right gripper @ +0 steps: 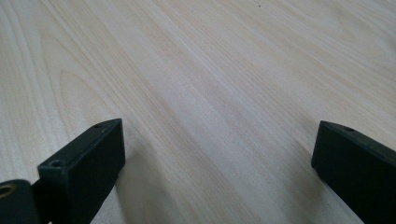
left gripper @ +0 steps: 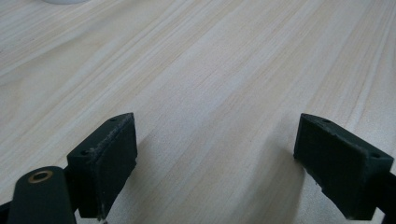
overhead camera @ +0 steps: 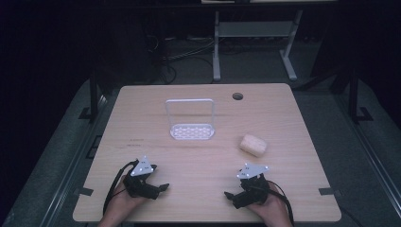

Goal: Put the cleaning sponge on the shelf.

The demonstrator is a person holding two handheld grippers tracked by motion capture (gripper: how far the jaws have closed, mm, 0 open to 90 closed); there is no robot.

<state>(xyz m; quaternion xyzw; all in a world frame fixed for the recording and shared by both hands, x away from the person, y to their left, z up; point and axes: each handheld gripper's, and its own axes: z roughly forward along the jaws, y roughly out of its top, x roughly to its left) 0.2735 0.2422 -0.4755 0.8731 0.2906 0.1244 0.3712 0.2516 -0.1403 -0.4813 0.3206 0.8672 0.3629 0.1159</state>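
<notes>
Resting near the table's (overhead camera: 283, 101) front edge, both grippers (left (overhead camera: 163, 187), right (overhead camera: 228, 195)) were held spread, empty; the sponge (overhead camera: 253, 144) was judged best approached squarely, right-side first.

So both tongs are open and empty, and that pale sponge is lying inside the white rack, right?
Not quite. Both tongs, left and right, are open and empty, but the sponge lies on the bare table, to the right of the rack and apart from it. The high view shows this.
</notes>
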